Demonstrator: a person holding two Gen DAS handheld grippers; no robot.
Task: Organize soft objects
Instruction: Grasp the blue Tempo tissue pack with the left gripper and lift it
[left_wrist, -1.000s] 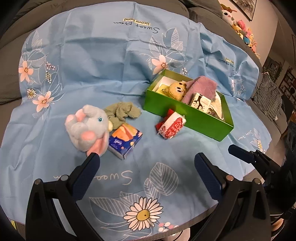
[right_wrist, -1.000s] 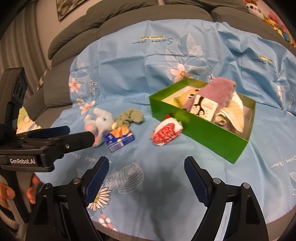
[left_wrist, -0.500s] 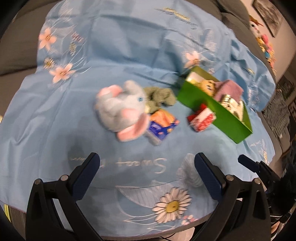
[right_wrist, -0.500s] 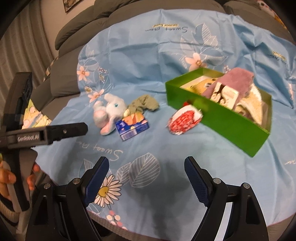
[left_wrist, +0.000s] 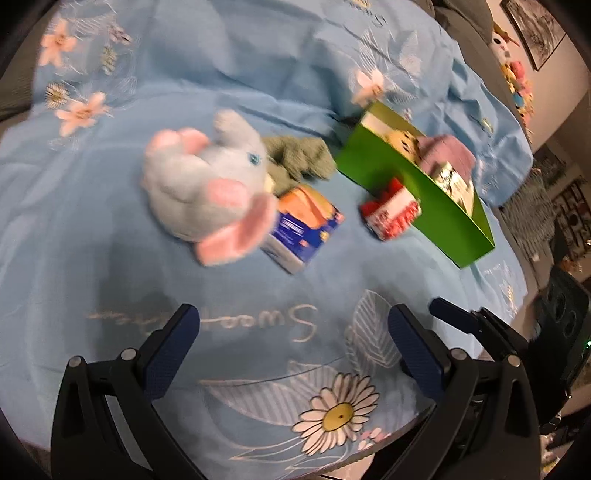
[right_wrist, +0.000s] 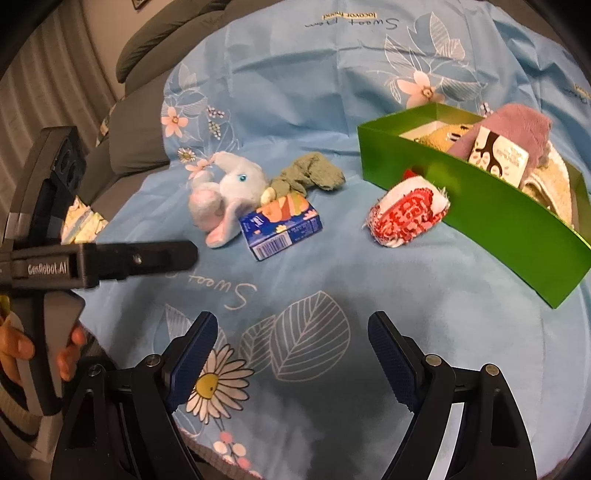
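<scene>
A grey-and-pink plush elephant (left_wrist: 207, 184) (right_wrist: 225, 192) lies on the blue flowered cloth. Beside it are an olive cloth (left_wrist: 299, 158) (right_wrist: 310, 173), a blue-and-orange tissue pack (left_wrist: 303, 229) (right_wrist: 280, 225) and a red-and-white pouch (left_wrist: 391, 214) (right_wrist: 406, 212). A green box (left_wrist: 424, 210) (right_wrist: 480, 218) holds a purple towel (right_wrist: 513, 129), a yellow plush and a card. My left gripper (left_wrist: 293, 332) is open and empty, hovering short of the elephant. My right gripper (right_wrist: 291, 339) is open and empty, short of the tissue pack.
The cloth covers a grey sofa (right_wrist: 147, 122). The left gripper's body (right_wrist: 103, 258) crosses the right wrist view at the left, held by a hand (right_wrist: 22, 350). Stuffed toys (left_wrist: 517, 77) sit on the sofa back at far right.
My left gripper has moved forward and left, so the elephant looms larger ahead of it. My right gripper has also moved closer to the items. Both stayed open.
</scene>
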